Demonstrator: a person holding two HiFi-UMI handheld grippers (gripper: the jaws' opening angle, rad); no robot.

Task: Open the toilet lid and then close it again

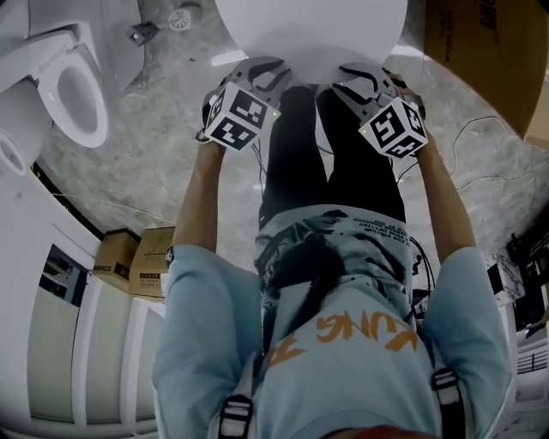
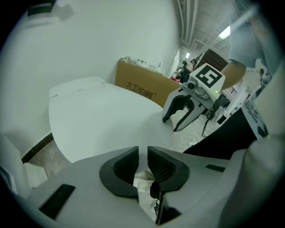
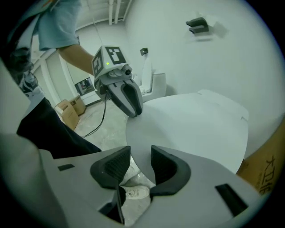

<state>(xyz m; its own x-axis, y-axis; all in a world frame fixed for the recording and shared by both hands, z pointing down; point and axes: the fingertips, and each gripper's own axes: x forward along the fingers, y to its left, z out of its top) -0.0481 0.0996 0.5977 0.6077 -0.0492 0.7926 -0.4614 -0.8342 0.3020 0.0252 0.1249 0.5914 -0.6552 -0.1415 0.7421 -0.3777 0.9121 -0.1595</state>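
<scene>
Left gripper (image 2: 142, 152), jaws nearly together on nothing, and right gripper (image 3: 141, 155), jaws partly apart and unclamped, sit at the front rim of the lowered toilet lid (image 1: 309, 26) at 12 o'clock; probable risk: pads slip off that smooth rim and it slams.

Toilet lid (image 1: 309, 30) at 12 o'clock: plain white, no pattern. Your left claw (image 1: 273, 75) and right claw (image 1: 356, 81): pale grey shells, black ribbed pads (image 2: 126, 168). Each marker cube (image 1: 236, 116): black squares on white. Floor (image 1: 154, 171): grey marble, paler veins. Second toilet (image 1: 73, 86) at 10 o'clock: white. Cartons (image 1: 137, 253) at 8 o'clock, big carton (image 1: 480, 51) at 1 o'clock: brown. Your shirt (image 1: 206, 343): pale blue, orange lettering. Your trousers (image 1: 296, 163): black.
</scene>
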